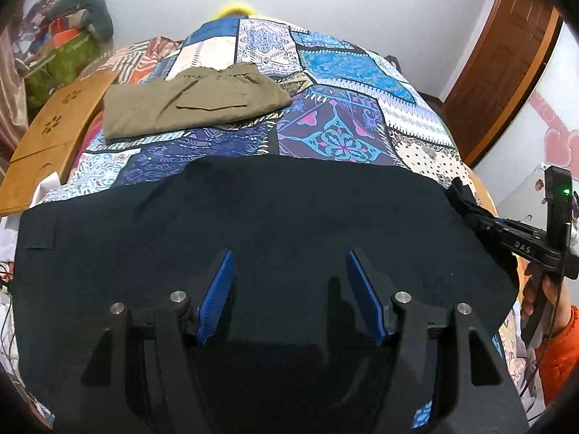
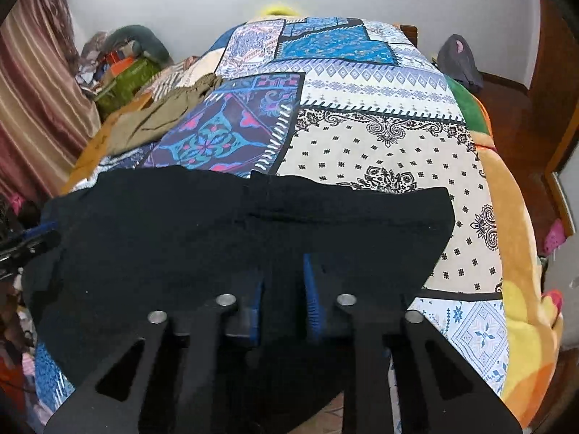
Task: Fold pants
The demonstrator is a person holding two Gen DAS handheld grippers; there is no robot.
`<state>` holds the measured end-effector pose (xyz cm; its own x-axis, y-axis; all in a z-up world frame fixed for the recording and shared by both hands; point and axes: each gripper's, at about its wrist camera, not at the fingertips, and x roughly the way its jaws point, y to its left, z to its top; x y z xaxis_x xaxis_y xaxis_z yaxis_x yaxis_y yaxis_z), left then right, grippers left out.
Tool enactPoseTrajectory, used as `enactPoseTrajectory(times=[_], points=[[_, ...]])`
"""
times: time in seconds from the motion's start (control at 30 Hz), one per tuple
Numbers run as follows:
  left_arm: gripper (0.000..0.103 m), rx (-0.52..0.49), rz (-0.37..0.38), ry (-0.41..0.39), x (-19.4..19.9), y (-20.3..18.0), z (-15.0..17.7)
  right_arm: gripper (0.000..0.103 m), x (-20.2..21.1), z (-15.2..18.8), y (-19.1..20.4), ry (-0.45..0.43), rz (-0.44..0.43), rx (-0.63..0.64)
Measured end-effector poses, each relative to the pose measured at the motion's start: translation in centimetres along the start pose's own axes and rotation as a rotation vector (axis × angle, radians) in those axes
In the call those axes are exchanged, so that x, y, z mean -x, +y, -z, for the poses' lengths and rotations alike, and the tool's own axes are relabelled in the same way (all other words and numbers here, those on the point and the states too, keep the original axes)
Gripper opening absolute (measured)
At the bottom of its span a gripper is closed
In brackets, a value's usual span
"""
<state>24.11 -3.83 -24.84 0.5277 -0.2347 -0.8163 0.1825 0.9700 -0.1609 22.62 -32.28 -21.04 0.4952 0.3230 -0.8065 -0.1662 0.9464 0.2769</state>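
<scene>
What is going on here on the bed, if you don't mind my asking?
A person with a gripper in each hand is folding dark pants spread on a patterned quilt. The right gripper is nearly closed over the fabric; whether it pinches it is unclear. The left gripper hangs open above the pants. Olive pants lie folded farther back.

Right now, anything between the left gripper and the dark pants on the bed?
Nothing visible. The left gripper stands open directly over the dark pants, with only their cloth below its pads. The folded olive pants lie farther up the patchwork bedspread, clear of the path.
</scene>
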Motion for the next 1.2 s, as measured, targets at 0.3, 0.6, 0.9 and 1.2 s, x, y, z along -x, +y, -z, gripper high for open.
enactPoseTrajectory(times=[0.3,0.6,0.9,1.2], points=[[0.064,0.008,0.004,-0.032,1.3,0.4,0.0,0.008,3.3,-1.5,0.3,-0.101,-0.061,-0.038],[0.064,0.047,-0.005,-0.113,6.0,2.6,1.5,0.008,8.7,-4.4,6.5,-0.257,-0.131,0.073],[0.064,0.103,-0.062,-0.16,10.5,6.0,4.9,0.008,5.9,-4.0,17.2,-0.196,-0.284,0.275],[0.064,0.152,-0.086,-0.142,11.1,7.9,6.7,0.014,-1.9,3.8,21.7,0.099,-0.28,0.441]])
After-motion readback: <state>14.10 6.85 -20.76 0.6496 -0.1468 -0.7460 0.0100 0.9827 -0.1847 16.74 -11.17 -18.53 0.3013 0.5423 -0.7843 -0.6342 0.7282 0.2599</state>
